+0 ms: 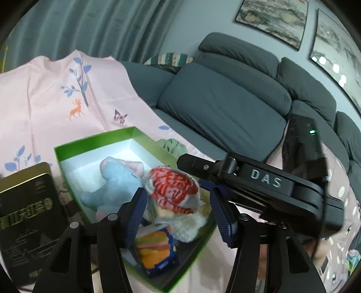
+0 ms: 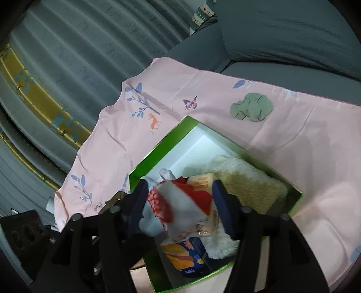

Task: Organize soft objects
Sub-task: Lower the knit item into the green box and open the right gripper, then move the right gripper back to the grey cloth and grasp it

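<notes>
A green box (image 1: 94, 140) (image 2: 158, 155) with a white inside lies on a pink printed cloth (image 1: 45, 94). In it are a blue plush toy (image 1: 115, 180), a cream fluffy pad (image 2: 252, 187), and a blue snack carton (image 1: 158, 252) (image 2: 185, 257). A red-and-white soft packet (image 1: 173, 189) (image 2: 180, 207) is between the jaws of my right gripper (image 2: 180, 202), over the box, and the jaws look shut on it. The right gripper's body (image 1: 266, 182) shows in the left wrist view. My left gripper (image 1: 178, 214) is open above the box. A green cloth lump (image 2: 251, 107) (image 1: 172, 145) lies on the pink cloth beyond the box.
A dark tin with gold lettering (image 1: 29, 216) lies left of the box. A grey sofa (image 1: 225, 106) runs behind, with a striped cushion (image 1: 169, 59). Grey-green curtains (image 2: 79, 56) hang at the back. Framed pictures (image 1: 273, 20) hang on the wall.
</notes>
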`<state>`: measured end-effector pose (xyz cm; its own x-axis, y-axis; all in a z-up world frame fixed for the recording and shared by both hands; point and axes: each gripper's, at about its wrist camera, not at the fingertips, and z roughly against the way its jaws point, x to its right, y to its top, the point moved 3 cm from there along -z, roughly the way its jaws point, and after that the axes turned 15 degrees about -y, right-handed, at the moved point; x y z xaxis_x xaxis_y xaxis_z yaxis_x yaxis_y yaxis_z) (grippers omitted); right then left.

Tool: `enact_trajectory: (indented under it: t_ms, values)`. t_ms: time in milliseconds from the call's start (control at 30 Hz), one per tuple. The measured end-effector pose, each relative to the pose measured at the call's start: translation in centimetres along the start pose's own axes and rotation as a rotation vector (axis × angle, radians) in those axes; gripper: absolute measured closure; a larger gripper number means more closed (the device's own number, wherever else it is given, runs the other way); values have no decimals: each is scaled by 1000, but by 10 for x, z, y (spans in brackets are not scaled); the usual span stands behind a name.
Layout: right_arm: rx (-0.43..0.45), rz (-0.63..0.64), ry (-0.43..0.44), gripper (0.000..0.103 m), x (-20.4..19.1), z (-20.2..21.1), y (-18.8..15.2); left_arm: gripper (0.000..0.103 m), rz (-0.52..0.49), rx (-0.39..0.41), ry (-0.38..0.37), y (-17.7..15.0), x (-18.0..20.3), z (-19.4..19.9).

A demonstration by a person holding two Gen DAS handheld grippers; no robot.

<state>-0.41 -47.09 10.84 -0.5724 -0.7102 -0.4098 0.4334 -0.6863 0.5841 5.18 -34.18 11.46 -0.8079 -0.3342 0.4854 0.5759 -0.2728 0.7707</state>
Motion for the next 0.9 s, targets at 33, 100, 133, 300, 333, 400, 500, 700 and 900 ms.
enact_trajectory:
  t_ms: [33, 100, 133, 300, 333, 400, 500, 700, 900]
  values:
    - [5, -5, 4, 32, 1, 3, 0, 35, 6, 16, 3, -1, 1, 9]
    - [19, -7, 12, 22, 1, 9, -1, 28, 26, 44, 3, -4, 2, 26]
    - [31, -1, 14, 17, 0, 13, -1, 26, 40, 62, 2, -6, 2, 39]
    - [95, 27, 18, 4, -10, 37, -7, 19, 124, 170, 80, -23, -5, 100]
    - [101, 33, 22, 3, -13, 41, -9, 19, 150, 190, 105, -30, -7, 118]
    - [115, 58, 29, 2, -20, 50, -14, 19, 181, 213, 172, -40, -12, 144]
    - [143, 124, 23, 1, -38, 66, -24, 18, 193, 226, 284, -56, -18, 185]
    - [145, 262, 85, 1, -79, 88, -53, 14, 268, 271, 421, -95, -37, 260]
    - [62, 398, 191, 1, -142, 87, -92, 14, 342, 315, 503, -136, -65, 303]
